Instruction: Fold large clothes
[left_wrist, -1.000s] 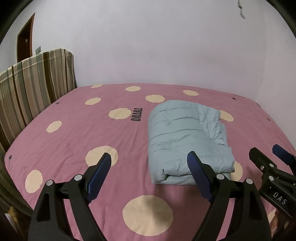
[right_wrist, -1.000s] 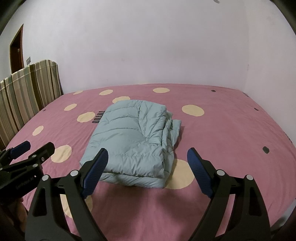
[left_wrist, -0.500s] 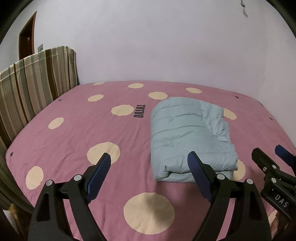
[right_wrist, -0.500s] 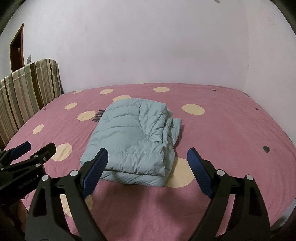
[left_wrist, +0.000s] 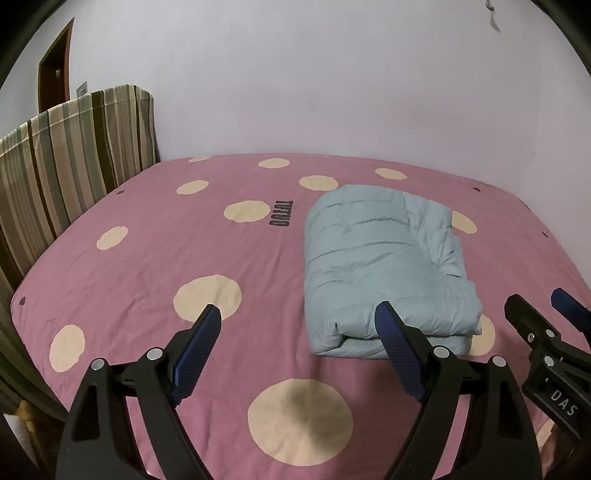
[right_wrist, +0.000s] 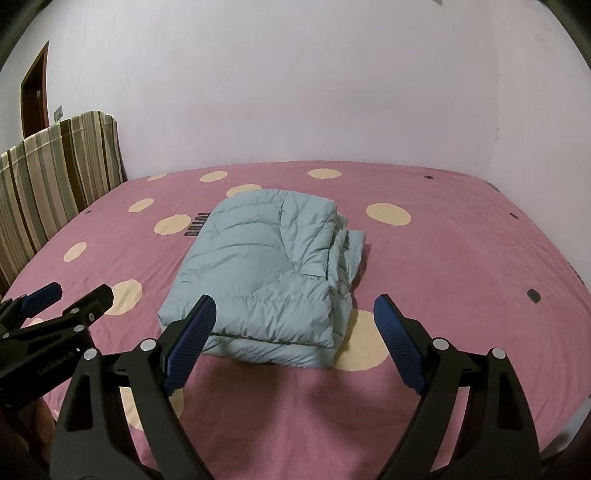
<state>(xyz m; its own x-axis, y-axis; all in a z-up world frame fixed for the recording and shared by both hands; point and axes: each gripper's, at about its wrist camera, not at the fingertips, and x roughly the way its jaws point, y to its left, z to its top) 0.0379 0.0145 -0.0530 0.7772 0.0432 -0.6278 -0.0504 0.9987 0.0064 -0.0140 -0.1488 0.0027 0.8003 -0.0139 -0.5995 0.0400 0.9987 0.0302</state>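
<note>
both of my grippers hang over the near edge of the bed with nothing between their blue pads. left gripper (left_wrist: 297, 345) has its jaws wide apart, low in the frame, and the right gripper (right_wrist: 295, 334) is spread just as wide in its own view; each shows at the lower edge of the other's picture. just past my fingertips lies the folded pale blue puffer jacket (right_wrist: 266, 273), a thick rectangular bundle, right of centre in the left view and centre in the right view, touched by neither gripper. it rests on the pink bedsheet (left_wrist: 147, 258) with cream dots. further back, upper left, stands a striped headboard (left_wrist: 70, 155), then the white wall (right_wrist: 295, 92).
</note>
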